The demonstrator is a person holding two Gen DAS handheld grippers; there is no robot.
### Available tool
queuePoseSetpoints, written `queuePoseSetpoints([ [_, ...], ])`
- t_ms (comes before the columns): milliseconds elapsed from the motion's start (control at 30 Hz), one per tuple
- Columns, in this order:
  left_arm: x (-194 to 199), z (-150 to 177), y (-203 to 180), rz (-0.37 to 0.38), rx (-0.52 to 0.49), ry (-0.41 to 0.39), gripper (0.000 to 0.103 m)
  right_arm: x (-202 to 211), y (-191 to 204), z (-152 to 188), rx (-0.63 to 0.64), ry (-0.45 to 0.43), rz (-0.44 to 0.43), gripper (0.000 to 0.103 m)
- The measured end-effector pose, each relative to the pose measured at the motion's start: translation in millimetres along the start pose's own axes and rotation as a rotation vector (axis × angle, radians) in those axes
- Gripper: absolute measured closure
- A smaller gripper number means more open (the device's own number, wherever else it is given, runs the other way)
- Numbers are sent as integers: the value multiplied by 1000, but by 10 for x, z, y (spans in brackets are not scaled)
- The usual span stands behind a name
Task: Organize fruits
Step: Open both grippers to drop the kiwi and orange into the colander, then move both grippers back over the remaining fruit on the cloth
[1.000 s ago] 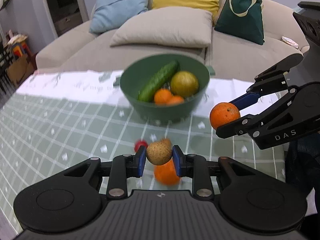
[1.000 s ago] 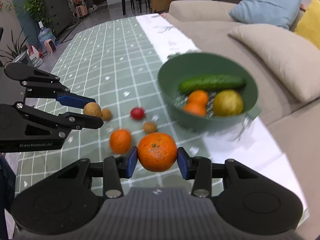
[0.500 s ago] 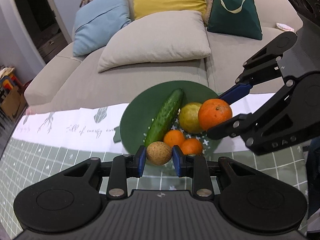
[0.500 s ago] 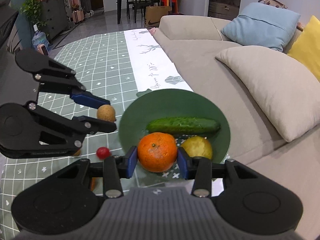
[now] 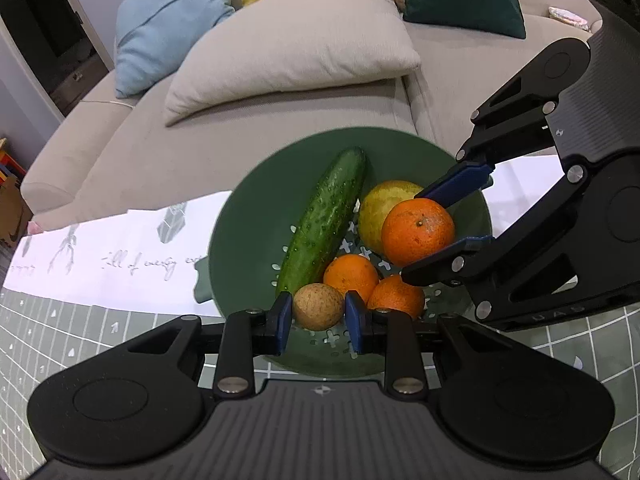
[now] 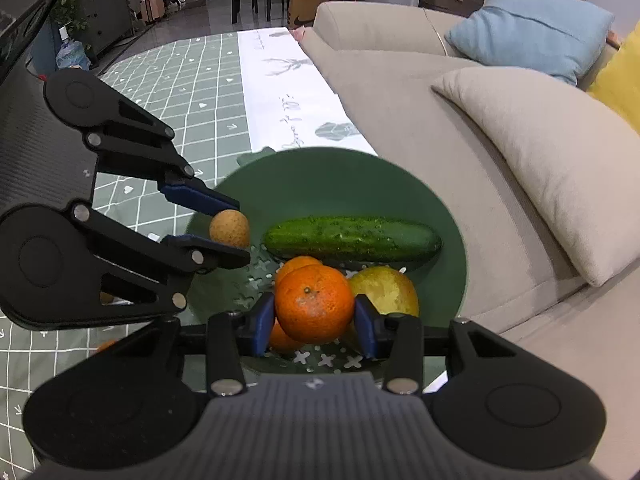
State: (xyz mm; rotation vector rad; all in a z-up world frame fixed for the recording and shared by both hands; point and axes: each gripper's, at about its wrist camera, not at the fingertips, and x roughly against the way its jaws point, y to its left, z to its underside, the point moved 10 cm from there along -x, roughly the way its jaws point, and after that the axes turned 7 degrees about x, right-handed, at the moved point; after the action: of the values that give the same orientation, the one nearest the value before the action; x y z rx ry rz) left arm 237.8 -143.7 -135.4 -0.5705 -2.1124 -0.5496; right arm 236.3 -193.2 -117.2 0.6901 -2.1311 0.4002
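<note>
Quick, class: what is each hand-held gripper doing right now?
Left hand-held gripper: closed on the small brown fruit.
Right hand-held gripper: closed on the orange.

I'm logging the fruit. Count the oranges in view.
3: one orange clamped in the right gripper over the green bowl, two lying in the bowl. Others may be hidden beyond the grippers.

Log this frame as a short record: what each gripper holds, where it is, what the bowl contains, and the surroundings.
left gripper: shut on brown fruit, over bowl
right gripper: shut on orange, over bowl
bowl contents: cucumber, yellow fruit, two small oranges
bowl support: table with green checked cloth
background: sofa with cushions
</note>
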Motion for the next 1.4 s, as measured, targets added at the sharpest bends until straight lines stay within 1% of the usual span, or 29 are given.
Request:
queuePoseSetpoints([
  [300,-185,62,10,14,5,33,71,-193,-24,57,-3,36,-9,63],
  [500,-252,140,21,13,24,53,71,-203,13,33,5,38,-16,63],
  [567,-243,140,37,1,32,51,62,-203,23,37,14,43,-12,63],
  [600,-233,138,44,-8,31,52,59,-201,25,36,13,45,-9,62],
  [633,-208,133,52,-13,29,49,55,-202,19,39,12,48,-7,62],
  [767,-66,83,105,-19,38,30,47,-145,8,22,10,46,2,62],
  [833,33,55,153,-29,51,17,44,-75,15,-13,15,37,8,59],
  [933,203,20,207,-43,75,-9,43,52,20,-86,20,18,22,57],
  [1067,482,30,259,-64,102,-46,43,279,31,-183,21,-15,41,57],
  [1167,689,111,278,-66,131,-66,43,447,102,-203,18,-35,38,57],
  [1400,1036,525,270,-79,208,-77,42,697,444,-56,20,-50,15,57],
])
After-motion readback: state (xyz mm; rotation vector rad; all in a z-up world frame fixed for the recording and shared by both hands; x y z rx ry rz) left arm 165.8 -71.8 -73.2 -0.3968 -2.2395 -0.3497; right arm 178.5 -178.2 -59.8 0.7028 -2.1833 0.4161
